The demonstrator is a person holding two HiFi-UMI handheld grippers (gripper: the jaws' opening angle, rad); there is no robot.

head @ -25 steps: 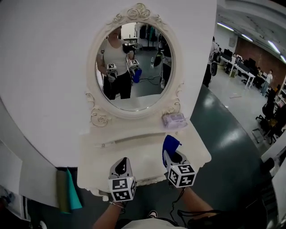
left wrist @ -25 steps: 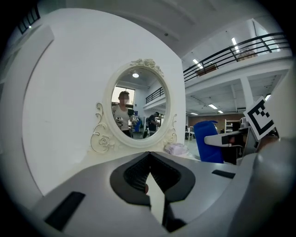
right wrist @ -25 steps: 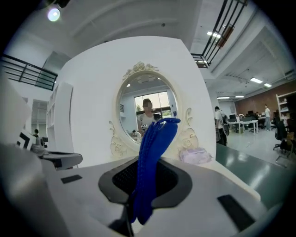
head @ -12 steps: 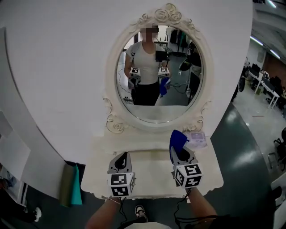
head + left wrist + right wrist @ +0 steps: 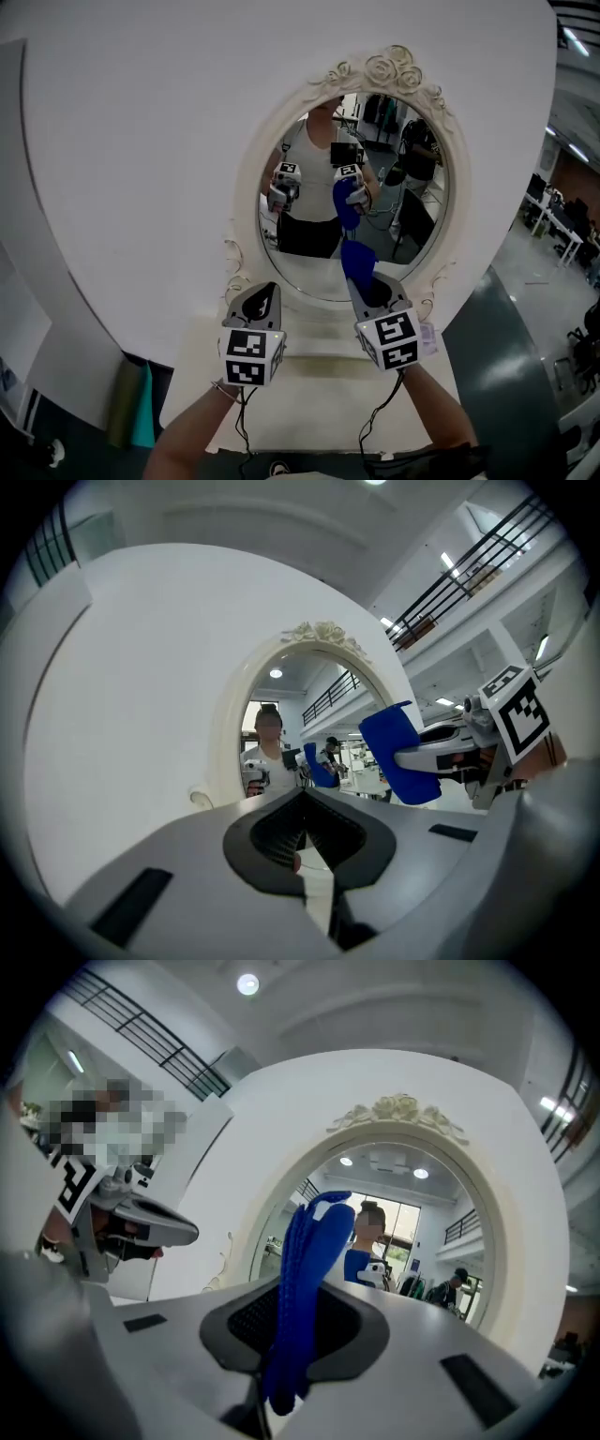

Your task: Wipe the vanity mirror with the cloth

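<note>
My left gripper [image 5: 262, 298] sits just left of centre in the lower half of the head view. It points up and away from me, its jaws pressed together with nothing between them. My right gripper [image 5: 372, 289] is level with it to the right, clamped on a blue cloth [image 5: 356, 261] that sticks up past the tips. My left forearm [image 5: 192, 433] and right forearm [image 5: 433, 412] rise from the bottom edge, holding the grippers apart.
</note>
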